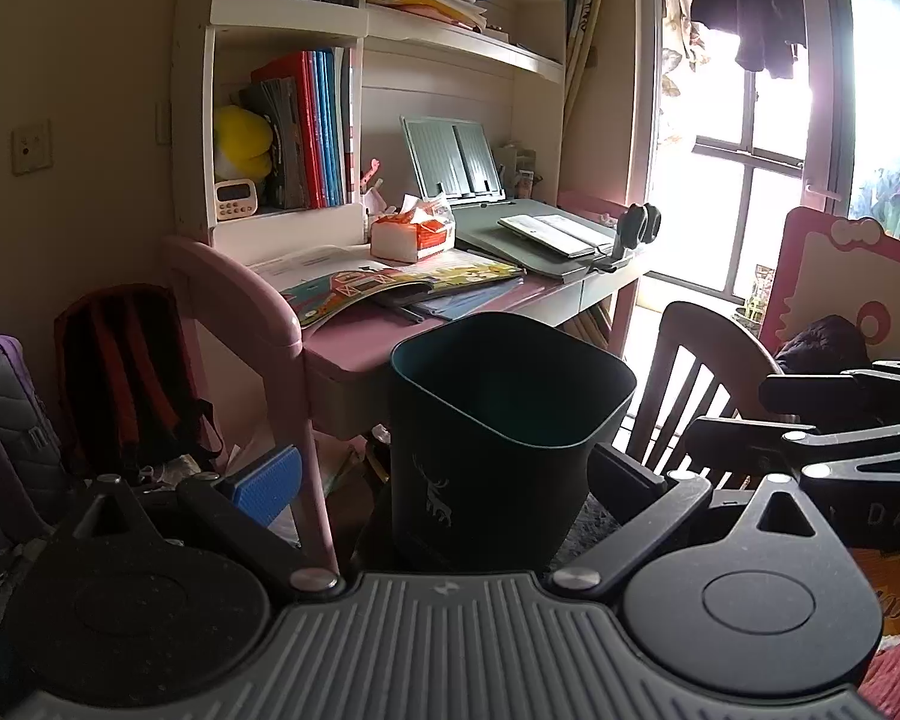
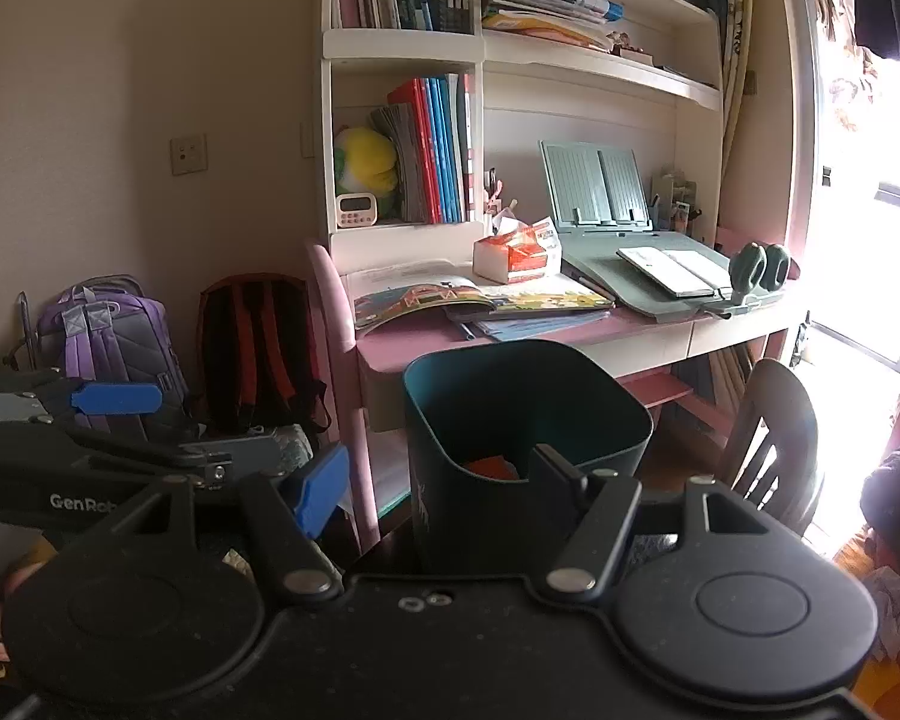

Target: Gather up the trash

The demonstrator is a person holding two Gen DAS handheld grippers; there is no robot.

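1. A dark green bin (image 1: pixel 504 438) with a pale deer printed on its side is seen on the floor in front of the pink desk (image 1: pixel 354 342)
2. The left gripper (image 1: pixel 444 480) is held wide apart around the bin, one blue pad (image 1: pixel 267 483) left of it and the other finger at its right wall; nothing is gripped
3. The right gripper (image 2: pixel 432 486) is also spread wide, its right finger reaching over the bin's near rim (image 2: pixel 594 462)
4. An orange scrap (image 2: pixel 492 468) is seen inside the bin
5. On the desk behind the bin, a tissue pack (image 2: pixel 519 255) and an open picture book (image 2: pixel 480 297) are laid
6. A wooden chair (image 2: pixel 774 432) is placed right of the bin, two backpacks (image 2: pixel 258 348) left of the desk
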